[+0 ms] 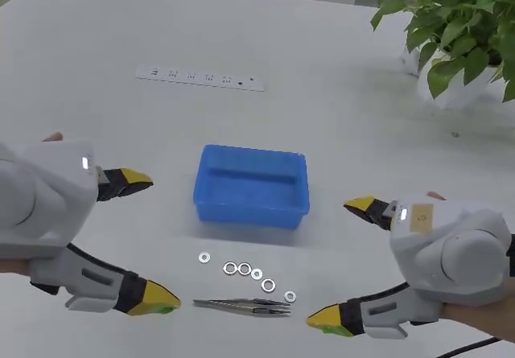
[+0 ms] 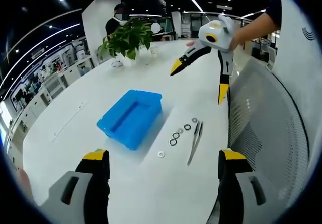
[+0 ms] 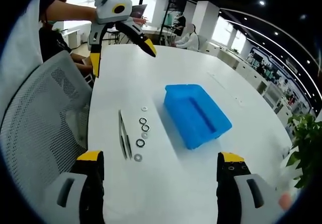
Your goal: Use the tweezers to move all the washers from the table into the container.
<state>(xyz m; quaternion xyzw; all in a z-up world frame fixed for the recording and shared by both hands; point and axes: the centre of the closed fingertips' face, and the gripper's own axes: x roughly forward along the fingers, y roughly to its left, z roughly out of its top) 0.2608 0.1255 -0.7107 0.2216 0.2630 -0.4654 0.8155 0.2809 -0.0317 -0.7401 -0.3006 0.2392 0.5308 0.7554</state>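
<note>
The worktop (image 1: 338,117) is smooth, matte and white. Near its front edge sits one bin (image 1: 251,205): blue plastic, rectangular, with rounded corners, a shallow rim and an open top.

Six washers (image 1: 245,269) lie on the worktop just in front of the bin, none of them inside it. They are flat, silvery metal rings. They form a loose line slanting from the left toward the front right; the leftmost sits a little apart and the middle ones nearly touch.

One pair of tweezers (image 1: 241,304) lies flat just in front of that line, close to the last washer. It is slim, grey metal, with two thin arms running side by side.

The left hand-held gripper (image 1: 161,241) hangs over the worktop to the left of the washers. It has a white, rounded shell and black jaws with yellow tips. Its jaws are spread wide, with nothing between them.

The right hand-held gripper (image 1: 328,262) mirrors it on the right, built the same way. Its jaws are also spread wide and grip nothing, and its lower tip is near the end of the tweezers.

Farther back, one long, flat, white socket strip (image 1: 201,78) lies on the surface. A leafy green plant (image 1: 463,28) stands at the far right corner. A chair (image 3: 45,108) with a grey mesh back stands at the near edge in the right gripper view.
</note>
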